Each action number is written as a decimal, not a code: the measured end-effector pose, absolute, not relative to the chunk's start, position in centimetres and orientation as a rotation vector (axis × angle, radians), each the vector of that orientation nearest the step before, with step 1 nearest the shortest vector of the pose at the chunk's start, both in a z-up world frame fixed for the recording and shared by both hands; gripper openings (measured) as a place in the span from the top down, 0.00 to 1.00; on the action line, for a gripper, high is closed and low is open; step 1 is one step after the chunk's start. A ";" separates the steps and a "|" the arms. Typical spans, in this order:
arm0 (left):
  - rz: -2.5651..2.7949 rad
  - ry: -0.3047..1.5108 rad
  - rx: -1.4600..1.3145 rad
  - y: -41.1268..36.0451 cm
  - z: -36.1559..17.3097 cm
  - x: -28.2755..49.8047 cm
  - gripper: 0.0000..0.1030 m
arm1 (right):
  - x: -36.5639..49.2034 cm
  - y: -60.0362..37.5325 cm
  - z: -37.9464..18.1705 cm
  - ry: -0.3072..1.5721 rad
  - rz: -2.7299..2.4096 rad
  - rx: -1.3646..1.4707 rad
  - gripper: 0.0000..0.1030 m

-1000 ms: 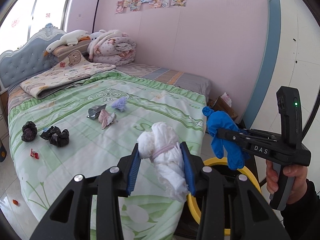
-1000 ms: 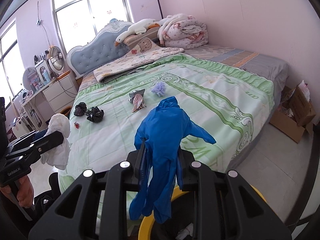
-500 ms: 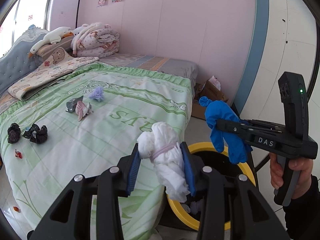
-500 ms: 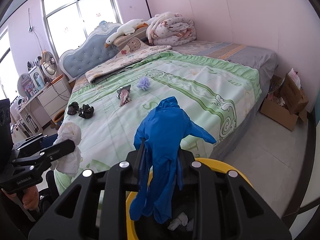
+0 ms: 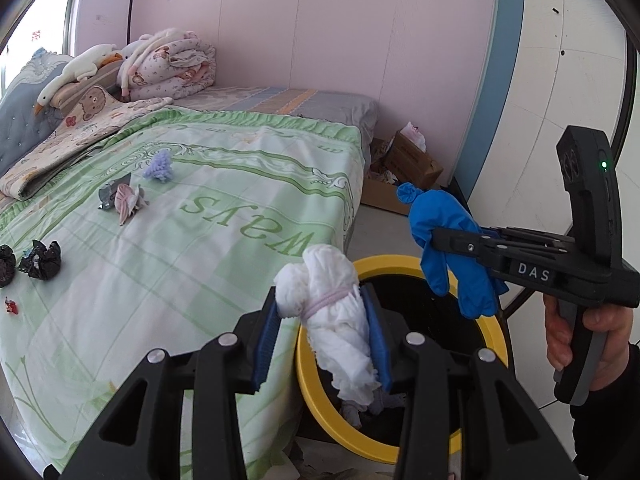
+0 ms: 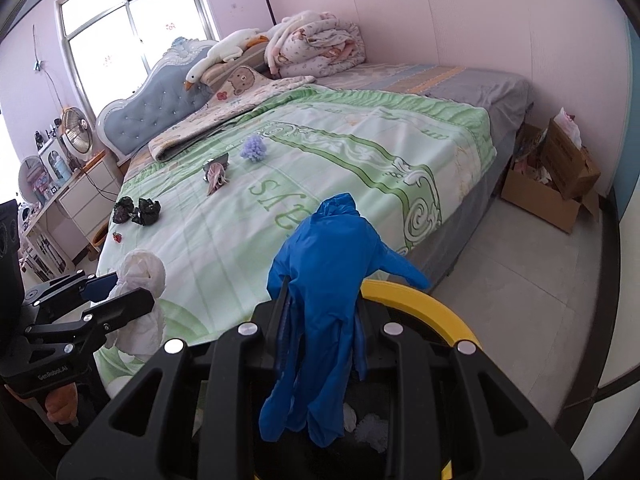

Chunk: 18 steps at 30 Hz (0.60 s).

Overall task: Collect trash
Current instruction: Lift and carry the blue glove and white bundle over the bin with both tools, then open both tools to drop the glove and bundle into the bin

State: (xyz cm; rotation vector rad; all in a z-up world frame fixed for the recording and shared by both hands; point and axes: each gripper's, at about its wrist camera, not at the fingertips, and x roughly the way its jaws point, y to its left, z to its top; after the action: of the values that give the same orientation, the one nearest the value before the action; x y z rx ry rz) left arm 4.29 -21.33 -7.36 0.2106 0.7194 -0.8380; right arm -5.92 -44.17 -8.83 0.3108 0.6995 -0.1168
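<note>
The jaws of the left gripper (image 5: 325, 334) are pinching a white tissue bundle (image 5: 334, 320), tied with a thin pink band; its long axis hangs downward and its loose tail points into the bin. The jaws of the right gripper (image 6: 320, 320) are pinching a blue glove (image 6: 320, 304), which also hangs long and limp, with the fingers down.

The relation that matters is vertical: the yellow-rimmed bin (image 5: 404, 262) stands on the floor directly under both loads, at the near right corner of the bed (image 5: 168, 240). In the right wrist view the glove fingers hang over the dark inside of the bin, where some pale scraps lie already. In the left wrist view the tail of the bundle hangs just inside the near left part of the rim. Both hands seem equally near, so I judge that either could release first; opening the jaws should be enough.

Farther left on the bed, more trash waits: black crumpled pieces (image 5: 40, 260), a pink and grey wrapper (image 5: 122, 200), a purple fluffy ball (image 5: 159, 166) and a small red scrap (image 5: 11, 306).
</note>
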 end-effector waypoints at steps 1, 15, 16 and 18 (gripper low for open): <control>-0.840 0.723 0.217 -21.6 -7.6 4.2 0.63 | -6.1 -44.4 -9.1 0.705 -0.120 0.316 0.77; -0.863 0.772 0.237 -22.9 -9.5 3.4 0.56 | -7.0 -46.1 -10.6 0.728 -0.157 0.368 0.60; -0.863 0.773 0.237 -22.9 -9.5 3.4 0.55 | -7.1 -46.2 -10.6 0.726 -0.160 0.373 0.59; -0.856 0.769 0.231 -22.6 -9.3 3.5 0.48 | -7.1 -46.4 -10.5 0.722 -0.168 0.377 0.57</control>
State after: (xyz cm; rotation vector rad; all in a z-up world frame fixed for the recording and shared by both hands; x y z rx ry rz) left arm 3.52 -22.63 -9.32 0.2313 0.7689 -0.8561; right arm -7.15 -46.43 -10.46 0.3775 0.7221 -0.1675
